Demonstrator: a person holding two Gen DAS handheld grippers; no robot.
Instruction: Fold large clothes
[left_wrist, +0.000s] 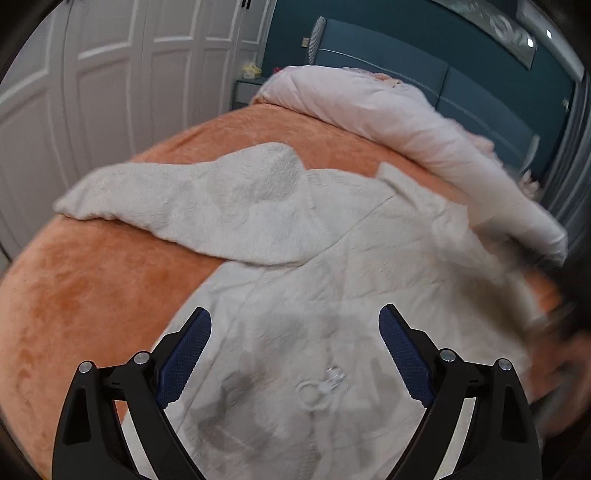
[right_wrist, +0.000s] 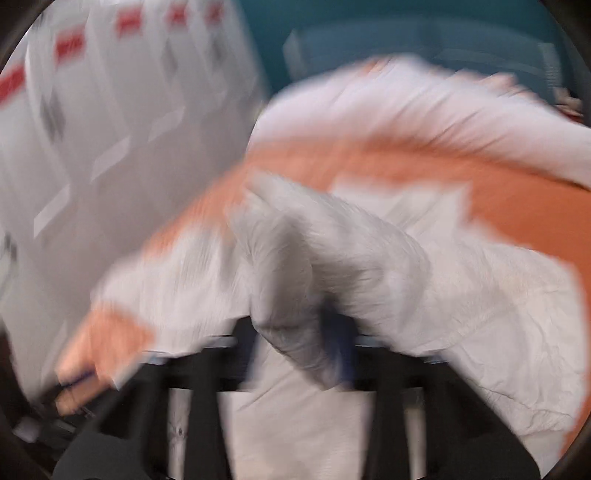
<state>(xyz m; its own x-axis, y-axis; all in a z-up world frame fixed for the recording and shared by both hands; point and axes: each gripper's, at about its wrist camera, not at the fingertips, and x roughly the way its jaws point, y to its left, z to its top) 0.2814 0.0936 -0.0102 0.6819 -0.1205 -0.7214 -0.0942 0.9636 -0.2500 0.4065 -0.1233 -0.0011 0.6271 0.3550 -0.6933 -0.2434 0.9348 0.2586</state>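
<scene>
Two risks to watch from here. First, losing the cloth at the right gripper (right_wrist: 291, 339): seen only through heavy blur, with a bunch of the white garment (right_wrist: 369, 266) heaped over and between the fingers, and impossible to tell whether clamped on it or merely lying under it (just a dark blue pad (right_wrist: 341, 350) peeking out beside the cloth). With a weak hold, likely to drop the fabric halfway and leave a crooked fold. Second, dragging the whole piece across the orange bed cover (left_wrist: 74, 288) instead of turning one part over, with no pinning on the left side. Also worth minding the drawstring (left_wrist: 330, 380) with its clear toggle, lying just below the left fingers and easy to snag.

Left gripper (left_wrist: 295, 332): tilted down toward the body of the garment, jaws wide apart, holding nothing, apparently above the cloth and not pressing on it. Garment spread over the bed cover, fleecy hood (left_wrist: 258, 177) turned open, one sleeve (left_wrist: 110, 195) stretched toward the wardrobe doors (left_wrist: 92, 92), far edge near the rolled duvet (left_wrist: 369, 107). Right hand in the left view: only a dark smear at the right border, pose not readable
</scene>
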